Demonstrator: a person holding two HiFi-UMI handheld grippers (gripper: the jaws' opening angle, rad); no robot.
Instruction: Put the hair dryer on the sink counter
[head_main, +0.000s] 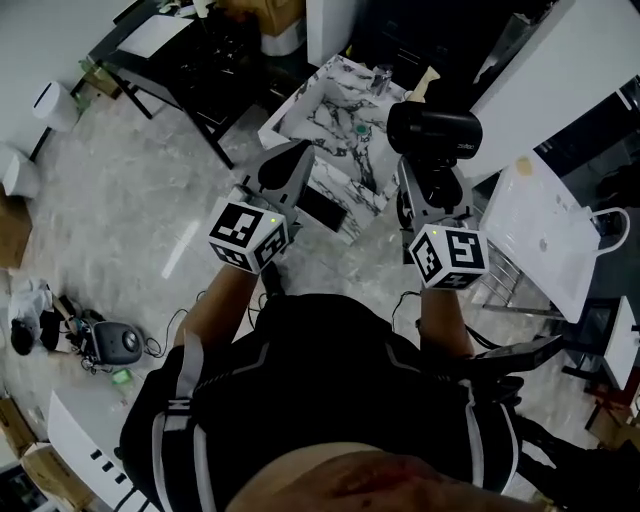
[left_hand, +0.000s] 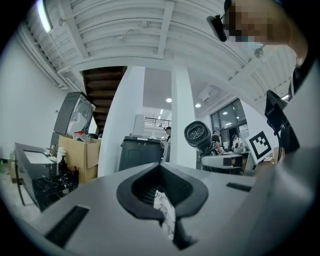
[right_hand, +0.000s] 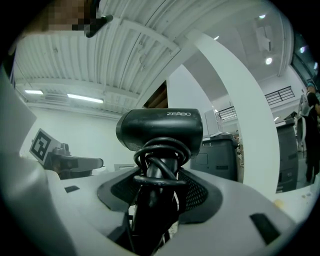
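Jaws of the right gripper (right_hand: 156, 202) are clamped on the handle of a black plastic hair dryer (right_hand: 160, 129), whose barrel stands above the jaw tips and crosswise to them. A black cord (right_hand: 159, 167) is wound in loops around the handle just above the grip. In the head view the right gripper (head_main: 431, 176) holds the hair dryer (head_main: 436, 131) up in the air, beside and to the right of the white, dark-veined marble sink counter (head_main: 335, 125), not touching it. The left gripper (head_main: 291, 163) is raised near the counter; its jaws are together with nothing held.
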